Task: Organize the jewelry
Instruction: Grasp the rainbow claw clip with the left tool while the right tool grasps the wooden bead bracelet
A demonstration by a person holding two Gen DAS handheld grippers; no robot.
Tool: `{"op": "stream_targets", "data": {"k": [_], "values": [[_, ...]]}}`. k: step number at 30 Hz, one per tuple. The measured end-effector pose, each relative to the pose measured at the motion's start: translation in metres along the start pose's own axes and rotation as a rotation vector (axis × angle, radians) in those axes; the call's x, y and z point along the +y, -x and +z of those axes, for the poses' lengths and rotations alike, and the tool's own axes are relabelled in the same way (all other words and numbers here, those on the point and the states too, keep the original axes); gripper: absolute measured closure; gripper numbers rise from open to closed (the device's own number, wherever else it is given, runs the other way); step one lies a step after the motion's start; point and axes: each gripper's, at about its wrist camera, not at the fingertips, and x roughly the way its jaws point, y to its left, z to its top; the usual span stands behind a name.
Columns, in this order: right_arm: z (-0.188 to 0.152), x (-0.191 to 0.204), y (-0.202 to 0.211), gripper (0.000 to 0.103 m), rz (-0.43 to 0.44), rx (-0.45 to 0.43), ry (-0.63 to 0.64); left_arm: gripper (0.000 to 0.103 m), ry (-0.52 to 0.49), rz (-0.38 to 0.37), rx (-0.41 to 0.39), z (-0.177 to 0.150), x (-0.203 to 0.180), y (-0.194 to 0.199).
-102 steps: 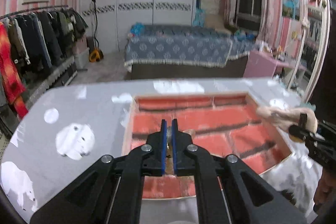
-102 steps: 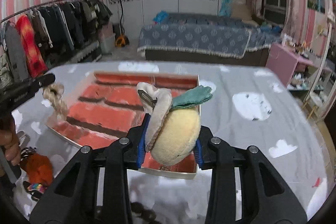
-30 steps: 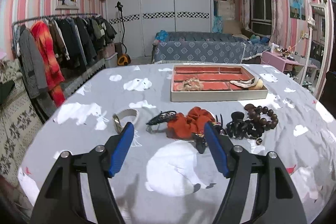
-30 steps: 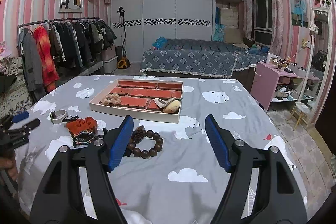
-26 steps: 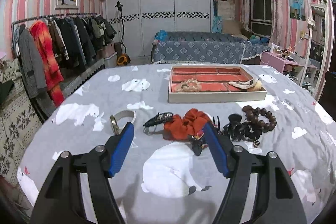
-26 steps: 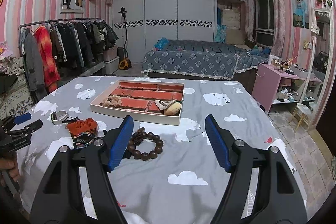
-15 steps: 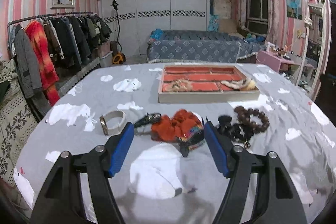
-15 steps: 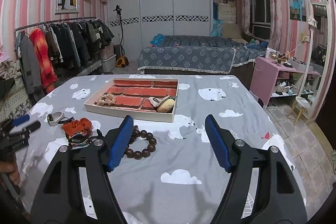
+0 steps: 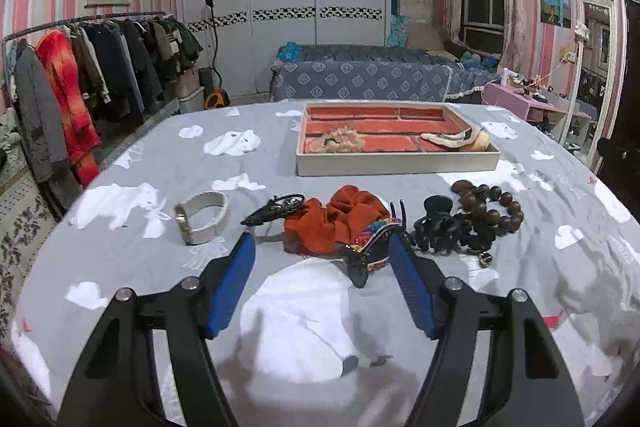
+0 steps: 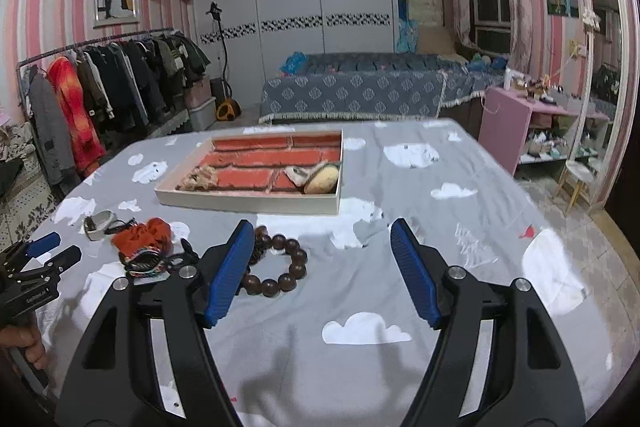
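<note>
Left wrist view: the jewelry tray, cream-walled with red-lined compartments, sits on the far half of the grey cloud-print cloth. Inside it, a fuzzy tan scrunchie lies in a near-left compartment and a plush hair clip with a yellow ball end lies in the near-right corner. In front of the tray, a loose row of pieces stretches across the cloth: a cream bangle on the left, a black hair clip, an orange scrunchie, a multicoloured beaded clip resting against the scrunchie's near edge, a black claw clip, and a brown wooden bead bracelet on the right, touching the claw clip. The left gripper hangs over the near side of this row, its blue-padded fingers spread wide with nothing gripped; the beaded clip lies just inside the right pad.

From the right wrist view, the right gripper is likewise spread apart and empty, above bare cloth, with the bead bracelet just behind its left finger. The tray lies beyond. A hand holds the left gripper at the left edge.
</note>
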Motion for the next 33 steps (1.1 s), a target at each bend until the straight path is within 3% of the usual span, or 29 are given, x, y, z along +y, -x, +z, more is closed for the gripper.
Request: {"op": "stream_targets", "data": {"k": [5, 10, 16, 22, 33], "values": [[-0.014, 0.005, -0.034, 0.033, -0.005, 0.064, -0.014, 0.035, -0.02, -0.078, 0.039, -0.009, -0.006, -0.025], [-0.018, 0.008, -0.062, 0.033, -0.016, 0.121, 0.003, 0.035, -0.075, -0.054, 0.095, -0.014, -0.017, -0.049], [-0.026, 0.007, -0.097, 0.033, -0.016, 0.19, 0.008, 0.036, -0.064, -0.096, 0.21, -0.011, -0.02, -0.081], [-0.033, 0.007, -0.113, 0.033, -0.011, 0.234, 0.015, 0.068, -0.058, -0.14, 0.273, -0.013, -0.02, -0.092], [-0.031, 0.008, -0.129, 0.033, -0.011, 0.283, 0.016, 0.07, -0.07, -0.142, 0.277, -0.015, -0.019, -0.09]]}}
